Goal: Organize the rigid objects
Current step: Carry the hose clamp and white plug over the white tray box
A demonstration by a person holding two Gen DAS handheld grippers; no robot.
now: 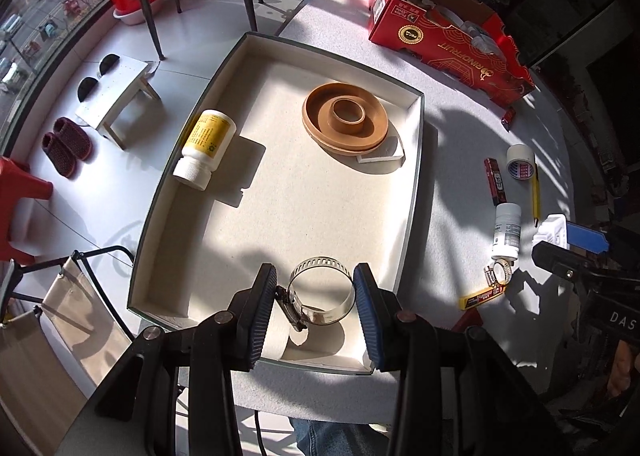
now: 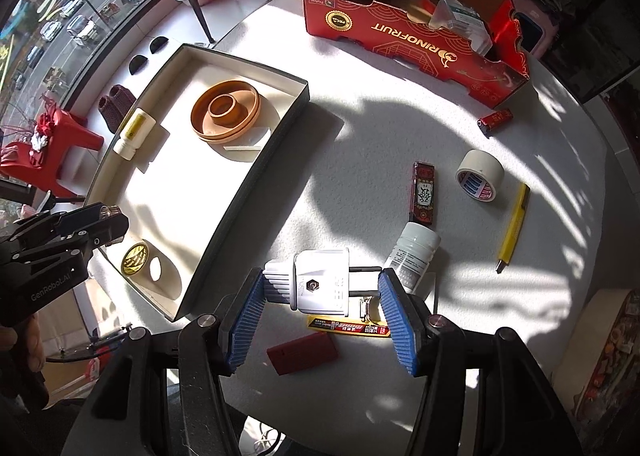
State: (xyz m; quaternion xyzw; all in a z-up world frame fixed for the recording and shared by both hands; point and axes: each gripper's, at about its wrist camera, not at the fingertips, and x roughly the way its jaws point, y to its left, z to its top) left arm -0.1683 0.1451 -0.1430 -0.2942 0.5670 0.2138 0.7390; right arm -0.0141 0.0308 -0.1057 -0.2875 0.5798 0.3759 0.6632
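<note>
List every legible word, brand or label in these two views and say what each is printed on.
"RINOFRUIT": red cardboard box, front panel.
"GenRobot.AI": left gripper, on its body.
"DAS", cut off: right gripper, on its body.
Too small or blurred: yellow-labelled bottle, white bottle, tape roll, dark red packet, yellow-red strip.

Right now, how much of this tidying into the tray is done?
Partly done. The tray already holds a yellow-label bottle and a brown ring dish. In hand: the left tool carries a metal hose clamp over the tray; the right tool grips a white plug. Left on the table: tape roll, yellow pen, white bottle.
</note>
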